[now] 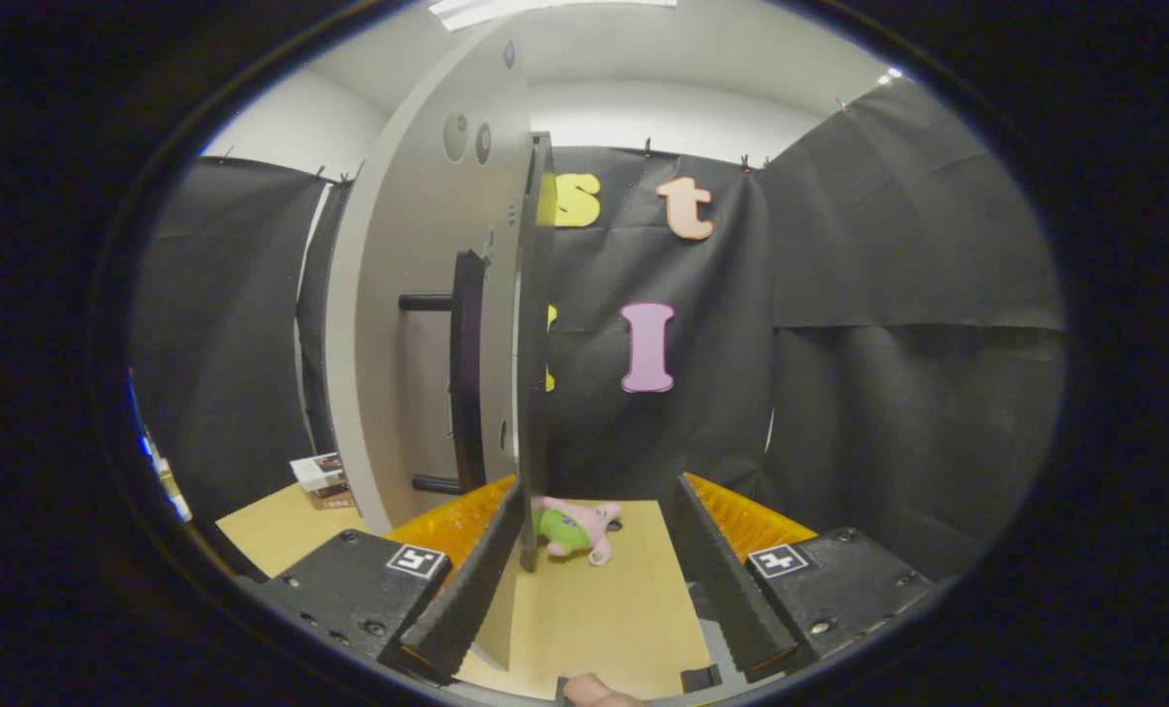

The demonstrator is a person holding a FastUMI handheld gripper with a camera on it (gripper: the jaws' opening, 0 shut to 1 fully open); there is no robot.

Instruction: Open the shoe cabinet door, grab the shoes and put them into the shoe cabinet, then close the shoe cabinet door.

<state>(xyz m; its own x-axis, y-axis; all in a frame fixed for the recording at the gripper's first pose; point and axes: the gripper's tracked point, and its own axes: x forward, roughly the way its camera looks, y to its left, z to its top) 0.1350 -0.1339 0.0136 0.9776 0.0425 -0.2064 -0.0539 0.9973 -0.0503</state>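
The shoe cabinet's grey door [417, 324] stands swung out and I see it nearly edge-on. Its dark edge [533, 344] rises between my fingers, close against the inner side of the left finger [476, 579]. A black bar handle [466, 368] sticks out from the door's face, left of that edge. My gripper [599, 481] is open, and only the left finger is near the door; the right finger [721, 570] stands well apart from it. Whether the left finger touches the edge I cannot tell.
A pink and green plush toy [574, 528] lies on the light wooden table [604, 609] just beyond the fingers. A small box [321, 479] sits on the table left of the door. A person's fingertip [594, 692] shows behind the fingers.
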